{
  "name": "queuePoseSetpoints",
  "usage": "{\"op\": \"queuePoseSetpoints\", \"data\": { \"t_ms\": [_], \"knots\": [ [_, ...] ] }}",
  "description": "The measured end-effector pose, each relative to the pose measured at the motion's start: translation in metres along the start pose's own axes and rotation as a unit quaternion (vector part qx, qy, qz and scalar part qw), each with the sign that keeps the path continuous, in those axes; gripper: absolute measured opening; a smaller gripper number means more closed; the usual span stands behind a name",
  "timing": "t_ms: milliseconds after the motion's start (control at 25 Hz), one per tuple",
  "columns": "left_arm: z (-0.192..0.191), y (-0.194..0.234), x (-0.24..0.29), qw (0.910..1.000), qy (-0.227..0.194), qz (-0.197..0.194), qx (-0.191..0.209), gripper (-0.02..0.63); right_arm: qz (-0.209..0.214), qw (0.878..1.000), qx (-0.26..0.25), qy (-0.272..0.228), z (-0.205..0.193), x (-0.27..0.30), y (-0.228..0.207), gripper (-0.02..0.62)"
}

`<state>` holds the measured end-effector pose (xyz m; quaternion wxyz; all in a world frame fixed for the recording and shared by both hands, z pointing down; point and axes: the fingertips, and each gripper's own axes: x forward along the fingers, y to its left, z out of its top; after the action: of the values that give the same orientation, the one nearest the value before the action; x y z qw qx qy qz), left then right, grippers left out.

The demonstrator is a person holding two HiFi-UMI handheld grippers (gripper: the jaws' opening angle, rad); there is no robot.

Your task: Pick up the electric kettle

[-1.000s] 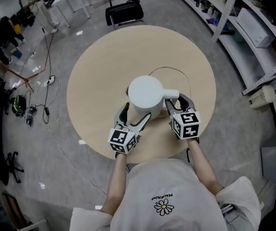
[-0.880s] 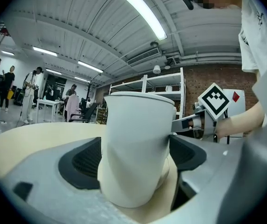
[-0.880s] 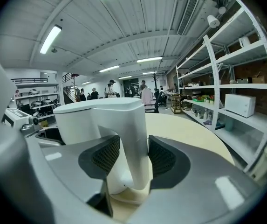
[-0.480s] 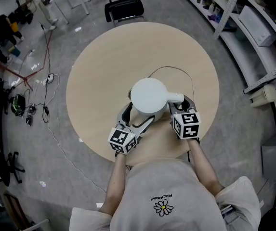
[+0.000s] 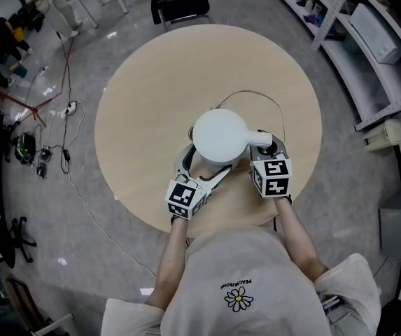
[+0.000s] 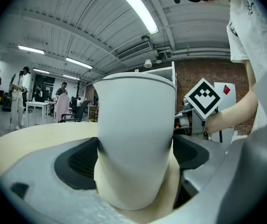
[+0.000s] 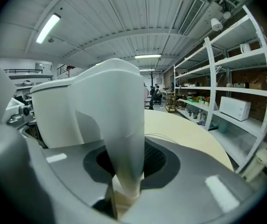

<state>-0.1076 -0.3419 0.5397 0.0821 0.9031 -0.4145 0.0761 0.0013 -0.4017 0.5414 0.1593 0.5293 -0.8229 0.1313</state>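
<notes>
Two hand-held grippers are closed on a white electric kettle (image 5: 220,135) near the front edge of a round beige surface (image 5: 151,82). The left hand-held gripper (image 5: 201,165) is clamped on the kettle's body. In the left gripper view, the dark ribbed pads (image 6: 79,160) are pressed against both sides of the body (image 6: 135,139), low down. The right hand-held gripper (image 5: 264,149) is clamped on the kettle's handle (image 5: 259,138), which projects from the body toward the person's right. In the right gripper view, the tapering handle (image 7: 119,125) is pinched between the jaws of that hand-held gripper (image 7: 126,164), and the kettle's body (image 7: 54,115) is seen just to its left.

The kettle is held upright with its lid closed. Whether its base rests on the surface or is raised from it cannot be told from these views.

A thin cable (image 5: 256,98) is laid in a loop on the surface behind the kettle and curves round toward the right hand-held gripper. A black chair (image 5: 179,5) is placed beyond the far edge of the surface. White shelving (image 5: 368,40) is set along the right side of the room, with a white box-shaped appliance (image 7: 234,108) on one shelf.
</notes>
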Motion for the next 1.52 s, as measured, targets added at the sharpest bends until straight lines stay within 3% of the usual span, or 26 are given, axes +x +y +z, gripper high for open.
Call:
{"op": "queuePoseSetpoints", "data": {
  "t_ms": [480,760,1160,1520],
  "knots": [
    [0.011,0.002,-0.005,0.9998,0.018,0.012,-0.005,0.494,0.007,1.000,-0.007,-0.027,0.018,-0.002,0.003,0.084],
    [0.069,-0.002,-0.010,0.9993,-0.003,0.007,0.036,0.495,0.010,0.997,-0.011,-0.071,0.070,-0.024,0.003,0.084],
    [0.160,-0.008,-0.034,0.9963,-0.025,0.035,0.075,0.497,0.023,0.990,-0.024,-0.140,0.161,-0.061,0.014,0.086],
    [0.176,-0.022,-0.047,0.9954,-0.038,0.043,0.077,0.500,0.020,0.986,-0.027,-0.163,0.177,-0.083,0.018,0.086]
  ]
}}
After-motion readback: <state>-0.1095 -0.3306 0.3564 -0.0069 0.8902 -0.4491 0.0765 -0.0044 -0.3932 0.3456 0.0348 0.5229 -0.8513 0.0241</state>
